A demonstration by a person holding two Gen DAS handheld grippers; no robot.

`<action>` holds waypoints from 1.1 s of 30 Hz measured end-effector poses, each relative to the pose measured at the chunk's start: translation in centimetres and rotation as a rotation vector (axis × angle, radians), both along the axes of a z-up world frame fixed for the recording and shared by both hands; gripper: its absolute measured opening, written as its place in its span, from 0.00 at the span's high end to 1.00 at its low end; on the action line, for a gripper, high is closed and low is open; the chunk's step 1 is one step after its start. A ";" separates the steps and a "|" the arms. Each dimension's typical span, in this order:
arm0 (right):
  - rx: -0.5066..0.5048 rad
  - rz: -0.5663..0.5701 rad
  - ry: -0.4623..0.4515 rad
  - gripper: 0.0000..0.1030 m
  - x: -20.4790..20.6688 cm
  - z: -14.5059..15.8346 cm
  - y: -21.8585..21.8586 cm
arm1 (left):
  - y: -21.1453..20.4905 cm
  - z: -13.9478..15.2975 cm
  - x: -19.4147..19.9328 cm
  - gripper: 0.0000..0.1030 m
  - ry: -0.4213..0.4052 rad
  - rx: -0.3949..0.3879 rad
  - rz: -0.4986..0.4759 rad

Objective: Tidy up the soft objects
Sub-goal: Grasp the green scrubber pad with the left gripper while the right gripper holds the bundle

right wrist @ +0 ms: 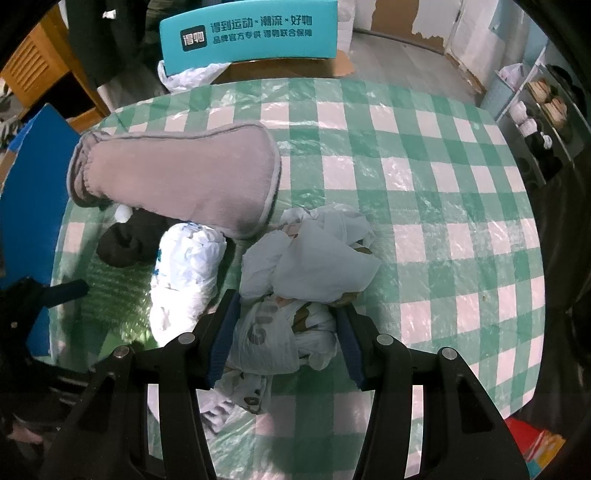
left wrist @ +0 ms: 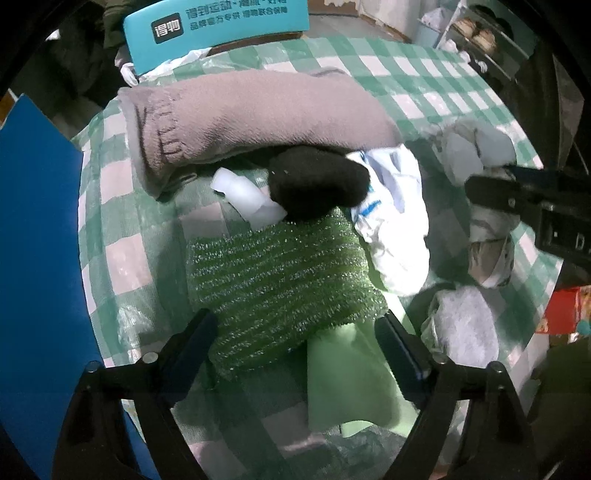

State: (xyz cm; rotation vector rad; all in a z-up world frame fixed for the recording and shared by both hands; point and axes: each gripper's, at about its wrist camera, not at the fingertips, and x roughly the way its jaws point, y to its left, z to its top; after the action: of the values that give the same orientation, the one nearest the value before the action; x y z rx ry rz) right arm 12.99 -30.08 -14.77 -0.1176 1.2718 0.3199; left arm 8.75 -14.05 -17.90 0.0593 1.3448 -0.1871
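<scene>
A sparkly green scrub sponge [left wrist: 280, 280] lies on a pale green cloth [left wrist: 351, 376]. My left gripper [left wrist: 295, 332] stands open over its near end, a fingertip at each side edge. Behind the sponge sit a black soft lump [left wrist: 317, 181], a grey cushion [left wrist: 258, 118] and a crumpled white packet with blue print [left wrist: 395, 229]. My right gripper [right wrist: 288, 336] is shut on a bundle of white plastic bags [right wrist: 310, 266], its blue pads squeezing the lower part. The left wrist view shows that gripper at the right edge, holding the bundle [left wrist: 476, 158].
The round table [right wrist: 443, 221] has a green and white check cover, bare on its right half. A teal box [right wrist: 251, 33] stands behind it and a blue board [right wrist: 33, 192] leans at the left. A fluffy pale cloth [left wrist: 465, 325] lies right of the sponge. A shelf [right wrist: 535, 110] stands far right.
</scene>
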 end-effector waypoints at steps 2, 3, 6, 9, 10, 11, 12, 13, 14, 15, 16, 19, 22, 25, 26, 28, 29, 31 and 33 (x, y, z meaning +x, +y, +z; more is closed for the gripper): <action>0.004 0.000 -0.002 0.51 -0.1 0.1 0.0 | 0.6 0.1 0.4 0.19 -0.002 -0.025 0.016; 0.006 0.001 -0.003 0.51 -0.1 0.2 0.0 | 0.8 0.1 0.4 0.23 -0.003 -0.029 0.026; 0.009 0.003 -0.004 0.51 -0.2 0.3 0.0 | 1.5 0.3 0.8 0.36 -0.008 -0.052 0.053; 0.009 0.008 -0.006 0.51 -0.4 0.4 0.2 | 2.0 0.6 0.4 0.54 -0.004 -0.093 0.083; 0.008 0.012 -0.009 0.51 -0.4 0.4 0.3 | 2.0 0.6 0.3 0.66 0.003 -0.104 0.092; 0.007 0.016 -0.012 0.51 -0.5 0.5 0.4 | 2.2 0.5 0.4 0.74 0.011 -0.109 0.099; 0.006 0.019 -0.014 0.51 -0.5 0.6 0.5 | 2.3 0.4 0.5 0.84 0.014 -0.112 0.100; 0.006 0.022 -0.016 0.51 -0.6 0.6 0.5 | 2.4 0.4 0.6 0.87 0.013 -0.118 0.100; 0.006 0.025 -0.019 0.51 -0.7 0.7 0.6 | 2.3 0.4 0.4 0.90 0.009 -0.123 0.097; 0.006 0.029 -0.020 0.51 -0.7 0.7 0.6 | 2.3 0.3 0.3 0.93 0.008 -0.120 0.093; 0.006 0.033 -0.023 0.51 -0.7 0.8 0.7 | 2.2 0.3 0.2 0.93 0.004 -0.113 0.087; 0.007 0.038 -0.028 0.51 -0.9 1.0 0.9 | 1.8 0.6 0.1 0.94 -0.020 -0.087 0.071; 0.010 0.041 -0.034 0.51 -1.0 1.3 1.0 | 2.0 1.0 -0.2 0.94 -0.031 -0.085 0.073; 0.011 0.046 -0.044 0.51 -1.1 1.7 1.1 | 2.4 1.6 -0.4 0.95 -0.048 -0.082 0.077; 0.012 0.048 -0.046 0.51 -1.2 1.8 1.1 | 2.5 1.9 -0.5 0.95 -0.054 -0.083 0.080; 0.012 0.051 -0.052 0.52 -1.3 2.1 1.3 | 2.6 2.4 -0.6 0.95 -0.067 -0.086 0.086; 0.013 0.052 -0.055 0.52 -1.4 2.2 1.4 | 2.7 2.7 -0.7 0.95 -0.073 -0.087 0.089; 0.016 0.055 -0.062 0.52 -1.5 2.5 1.5 | 3.0 3.2 -0.9 0.95 -0.083 -0.089 0.093; 0.020 0.055 -0.066 0.53 -1.7 2.8 1.6 | 3.3 3.8 -1.2 0.95 -0.092 -0.096 0.096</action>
State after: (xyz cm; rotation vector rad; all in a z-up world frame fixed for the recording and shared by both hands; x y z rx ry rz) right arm 11.32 -28.46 -12.00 -0.1456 1.2015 0.3731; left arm 7.59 -10.74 -14.11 -0.0760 1.2423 -0.1656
